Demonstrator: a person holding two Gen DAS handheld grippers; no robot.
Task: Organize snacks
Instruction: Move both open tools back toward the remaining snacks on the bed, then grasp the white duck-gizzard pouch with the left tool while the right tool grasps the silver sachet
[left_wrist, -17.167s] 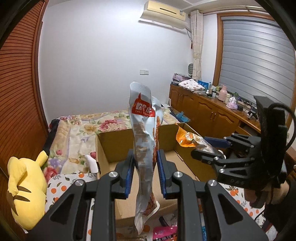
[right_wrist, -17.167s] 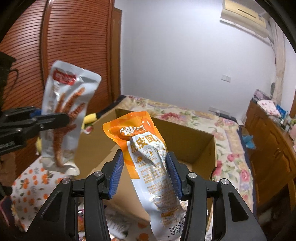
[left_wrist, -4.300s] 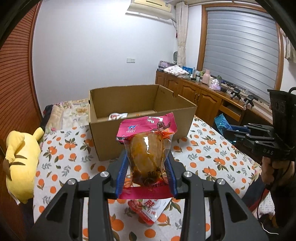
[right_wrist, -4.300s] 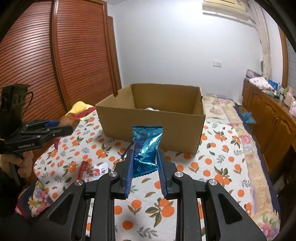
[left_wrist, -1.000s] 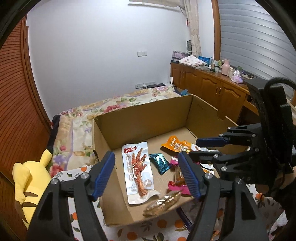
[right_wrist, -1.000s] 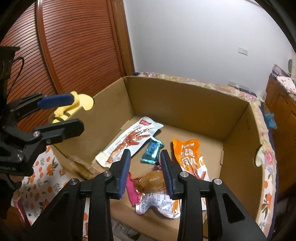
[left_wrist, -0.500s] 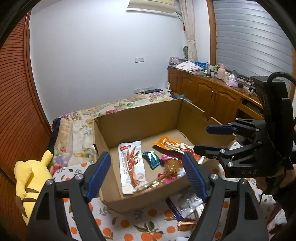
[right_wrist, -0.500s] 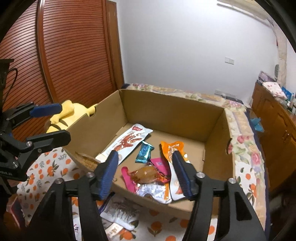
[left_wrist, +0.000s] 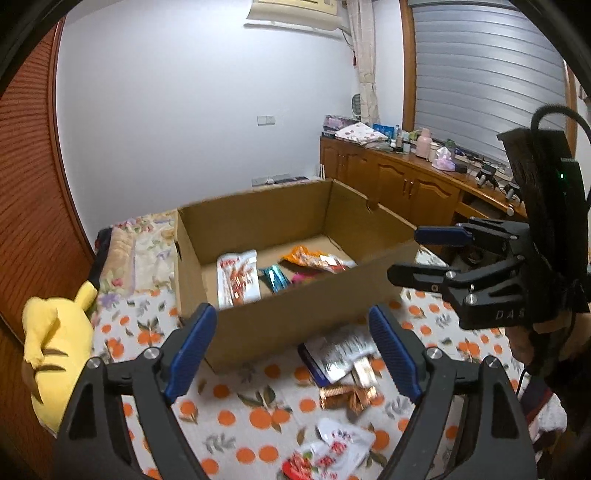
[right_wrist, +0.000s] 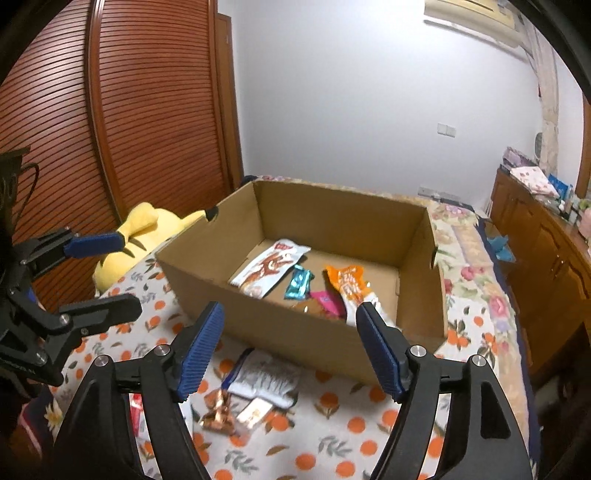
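An open cardboard box (left_wrist: 258, 221) (right_wrist: 332, 221) stands on the orange-print cloth. Inside lie a white chicken-feet packet (left_wrist: 237, 280) (right_wrist: 271, 267), a teal packet (left_wrist: 274, 277) (right_wrist: 298, 282), an orange packet (left_wrist: 314, 258) (right_wrist: 349, 284) and a pink packet (right_wrist: 327, 301). In front of the box lie a white-and-blue packet (left_wrist: 338, 356) (right_wrist: 266, 378), a copper foil packet (left_wrist: 345, 395) (right_wrist: 218, 408) and a red-and-white packet (left_wrist: 328, 450). My left gripper (left_wrist: 291, 321) (right_wrist: 103, 273) and right gripper (right_wrist: 290, 314) (left_wrist: 417, 254) hover before the box, jaws opening, nothing between them.
A yellow plush toy (left_wrist: 55, 343) (right_wrist: 147, 229) lies left of the box. Slatted wooden doors (right_wrist: 129, 129) stand on the left, and a cluttered wooden cabinet (left_wrist: 406, 188) runs along the right. A flowered bedspread (right_wrist: 469, 280) lies behind and to the right of the box.
Both grippers have drawn back from over the box to in front of it, and their jaws have spread wider. The loose packets on the cloth have come into view.
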